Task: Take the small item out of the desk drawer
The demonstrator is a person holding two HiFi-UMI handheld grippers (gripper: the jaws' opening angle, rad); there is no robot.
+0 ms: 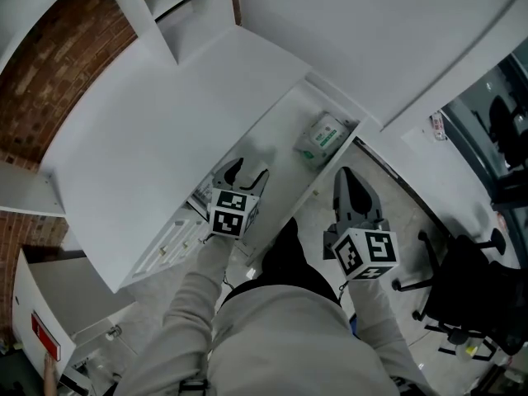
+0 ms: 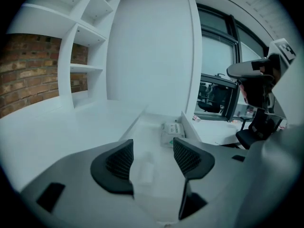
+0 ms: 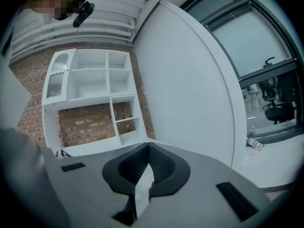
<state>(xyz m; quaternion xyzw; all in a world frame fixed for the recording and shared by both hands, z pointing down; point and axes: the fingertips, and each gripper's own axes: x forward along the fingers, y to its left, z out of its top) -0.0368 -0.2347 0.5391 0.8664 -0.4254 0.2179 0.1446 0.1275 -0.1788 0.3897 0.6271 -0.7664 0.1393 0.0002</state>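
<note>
The desk drawer (image 1: 290, 172) stands pulled out from under the white desk top (image 1: 157, 130). A white-and-green packet (image 1: 321, 135) lies at its far end, also visible in the left gripper view (image 2: 171, 133). My left gripper (image 1: 249, 174) hangs open over the drawer's near half. Between its jaws (image 2: 153, 148) a small pale item (image 2: 144, 171) lies on the drawer floor, untouched. My right gripper (image 1: 350, 181) is shut and empty, outside the drawer on its right side. In its own view (image 3: 148, 148) it points up at the wall and shelves.
A black office chair (image 1: 464, 297) stands on the floor at the right. A white cabinet with a red label (image 1: 43, 330) is at the lower left. White shelves (image 3: 90, 87) stand against a brick wall (image 1: 66, 48). The person's legs fill the bottom centre.
</note>
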